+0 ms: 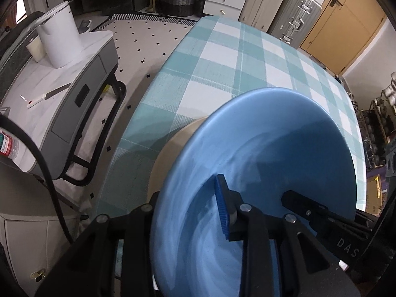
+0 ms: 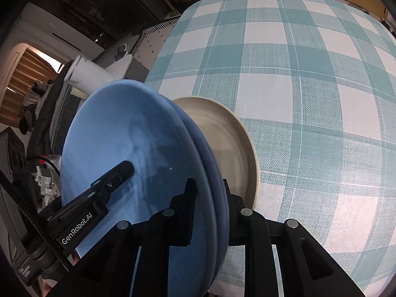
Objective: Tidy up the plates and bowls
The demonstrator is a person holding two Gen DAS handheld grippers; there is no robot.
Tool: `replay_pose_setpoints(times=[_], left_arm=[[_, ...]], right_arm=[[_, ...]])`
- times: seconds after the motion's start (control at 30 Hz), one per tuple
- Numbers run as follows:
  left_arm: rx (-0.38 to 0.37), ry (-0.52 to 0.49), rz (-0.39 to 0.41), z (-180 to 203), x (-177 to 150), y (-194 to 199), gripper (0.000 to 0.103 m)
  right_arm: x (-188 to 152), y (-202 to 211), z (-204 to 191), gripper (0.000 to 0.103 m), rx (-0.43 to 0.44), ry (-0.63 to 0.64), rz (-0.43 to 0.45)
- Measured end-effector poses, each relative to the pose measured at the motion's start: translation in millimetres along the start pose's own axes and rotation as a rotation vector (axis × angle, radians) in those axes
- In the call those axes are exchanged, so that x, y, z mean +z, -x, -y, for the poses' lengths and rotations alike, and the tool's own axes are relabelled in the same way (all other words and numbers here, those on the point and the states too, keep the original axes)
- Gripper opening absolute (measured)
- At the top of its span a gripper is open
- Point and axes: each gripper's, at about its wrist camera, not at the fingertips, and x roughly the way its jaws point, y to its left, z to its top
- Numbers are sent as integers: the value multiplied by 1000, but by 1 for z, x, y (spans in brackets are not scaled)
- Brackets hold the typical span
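Observation:
A large blue plate is held between both grippers above a beige plate that lies on the checked tablecloth. My left gripper is shut on the blue plate's rim; one blue-padded finger lies on its inner face. My right gripper is shut on the opposite rim of the blue plate, which looks like two stacked blue plates edge-on. The beige plate lies just beyond it. Each view shows the other gripper's black fingers over the plate.
The table with the teal and white checked cloth stretches ahead. A grey side table with a white kettle stands to the left. Suitcases, drawers and a basket stand at the far wall.

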Motion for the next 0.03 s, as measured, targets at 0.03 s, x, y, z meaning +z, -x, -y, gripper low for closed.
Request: replay_pose_setpoints(times=[0.03], left_arm=[[-1,2,-4,-1,0,-2,29]], right_arm=[[-1,-2,-2,19,-12,7,0]])
